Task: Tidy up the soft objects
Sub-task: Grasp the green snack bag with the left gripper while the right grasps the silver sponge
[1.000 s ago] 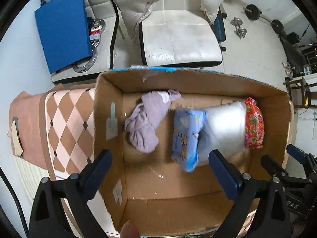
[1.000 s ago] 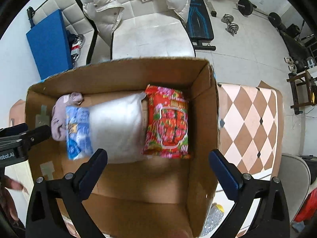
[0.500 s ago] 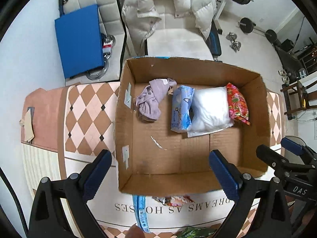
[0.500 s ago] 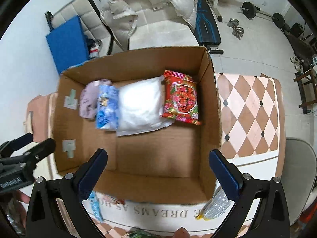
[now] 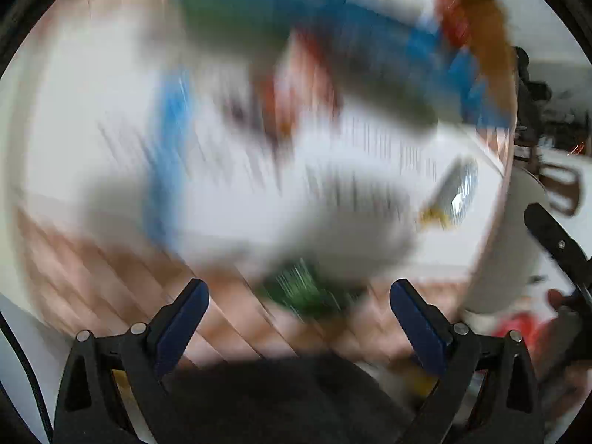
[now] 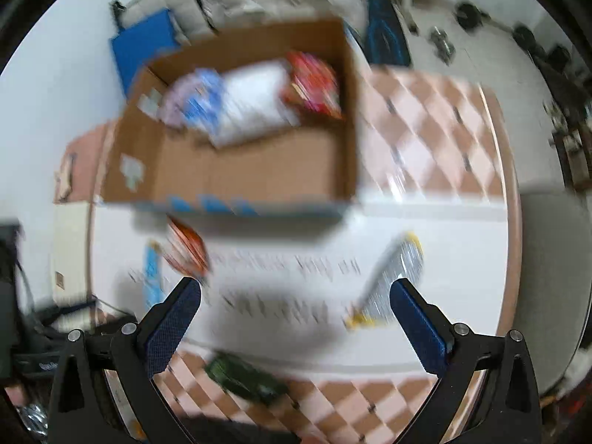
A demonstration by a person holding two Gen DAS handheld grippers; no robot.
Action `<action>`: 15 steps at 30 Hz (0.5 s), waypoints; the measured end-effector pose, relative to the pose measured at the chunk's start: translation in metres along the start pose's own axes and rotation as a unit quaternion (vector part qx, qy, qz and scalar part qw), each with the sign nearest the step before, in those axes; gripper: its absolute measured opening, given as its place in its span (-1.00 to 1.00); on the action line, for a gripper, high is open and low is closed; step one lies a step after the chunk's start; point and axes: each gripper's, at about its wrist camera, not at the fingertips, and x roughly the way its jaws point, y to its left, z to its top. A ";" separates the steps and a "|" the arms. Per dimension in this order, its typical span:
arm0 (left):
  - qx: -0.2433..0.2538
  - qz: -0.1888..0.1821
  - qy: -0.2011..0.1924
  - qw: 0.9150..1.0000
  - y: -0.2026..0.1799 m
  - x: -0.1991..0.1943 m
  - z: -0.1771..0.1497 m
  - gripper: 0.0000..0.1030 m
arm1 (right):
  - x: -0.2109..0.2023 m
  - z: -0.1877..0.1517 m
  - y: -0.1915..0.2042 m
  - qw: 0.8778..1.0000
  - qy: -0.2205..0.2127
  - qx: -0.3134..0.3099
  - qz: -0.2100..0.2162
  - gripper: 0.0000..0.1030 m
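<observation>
The desk [image 6: 436, 125], under a checked cloth, carries a cardboard box [image 6: 259, 170] toward its far edge, with blurred packets [image 6: 392, 277] nearer.

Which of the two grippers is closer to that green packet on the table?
Left, I think. The left gripper hangs right over the green packet, which sits between its open fingers, though that view is blurred. The right gripper is farther back; there the packet lies below its fingers.

A pale tiled floor [image 6: 477, 55] is seen beyond the table [image 6: 425, 118], which is covered in a pink-and-white diamond pattern. A white padded chair [image 6: 174, 3] and a blue panel [image 6: 142, 50] are placed against the white wall [image 6: 55, 85]; dumbbells [image 6: 442, 42] are scattered on the floor. The left wrist view is blurred throughout.
</observation>
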 end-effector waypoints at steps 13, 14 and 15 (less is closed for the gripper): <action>-0.118 -0.039 0.087 0.988 -0.015 0.132 -0.007 0.34 | 0.060 -0.060 -0.098 0.994 0.057 0.096 -0.021 1.00; -0.109 -0.032 0.082 0.990 -0.020 0.133 -0.006 0.16 | 0.062 -0.054 -0.102 0.993 0.051 0.103 -0.021 1.00; -0.096 -0.019 0.076 0.992 -0.022 0.135 -0.007 0.08 | 0.064 -0.050 -0.103 0.993 0.047 0.106 -0.023 1.00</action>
